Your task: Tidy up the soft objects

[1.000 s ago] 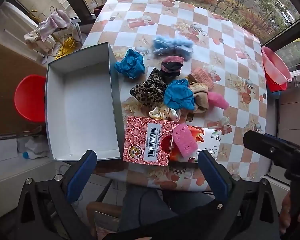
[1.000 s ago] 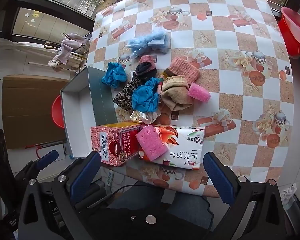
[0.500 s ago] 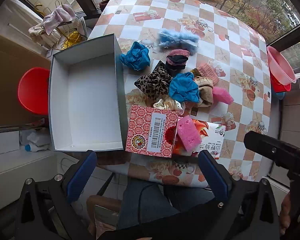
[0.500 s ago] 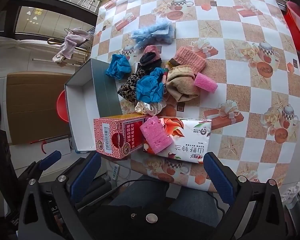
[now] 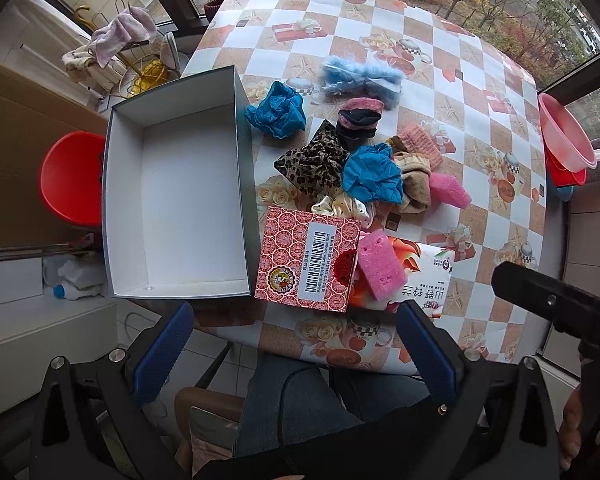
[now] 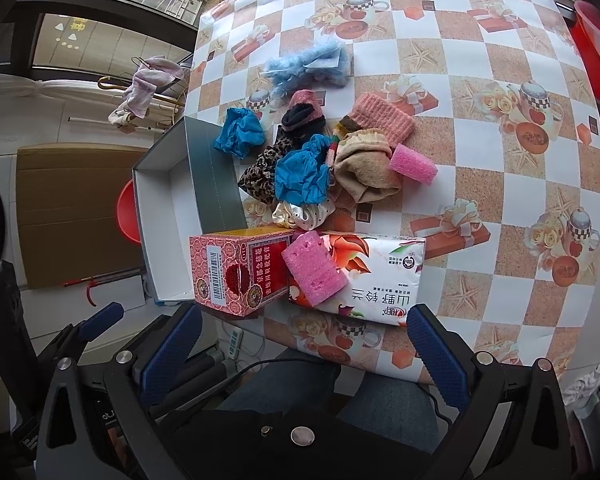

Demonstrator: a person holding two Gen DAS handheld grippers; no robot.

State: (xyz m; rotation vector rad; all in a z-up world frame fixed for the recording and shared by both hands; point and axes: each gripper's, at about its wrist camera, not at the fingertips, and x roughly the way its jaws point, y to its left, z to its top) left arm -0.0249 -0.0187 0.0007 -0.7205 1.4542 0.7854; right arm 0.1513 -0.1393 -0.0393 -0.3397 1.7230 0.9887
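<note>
A pile of soft things lies mid-table: blue scrunchies [image 5: 373,175] [image 6: 302,171], a leopard one [image 5: 312,160], a fluffy blue piece [image 5: 362,77], beige and pink knits [image 6: 364,164], a pink roller [image 6: 413,165]. A pink sponge [image 5: 380,265] [image 6: 314,268] rests on a tissue pack [image 6: 372,276] beside a red carton [image 5: 308,259]. An empty grey box [image 5: 188,200] with white inside stands at the left. My left gripper [image 5: 296,354] and right gripper [image 6: 304,354] are open and empty, held above the near table edge.
A checked tablecloth [image 5: 480,92] covers the table. A red stool [image 5: 70,178] and a rack with cloths [image 5: 120,40] stand left of it. Red and pink basins [image 5: 564,140] sit at the right. The person's legs [image 5: 300,408] are below the near edge.
Both grippers have pulled back and up from the table, so the objects look smaller and farther. Nothing on the table has moved. Both stay open.
</note>
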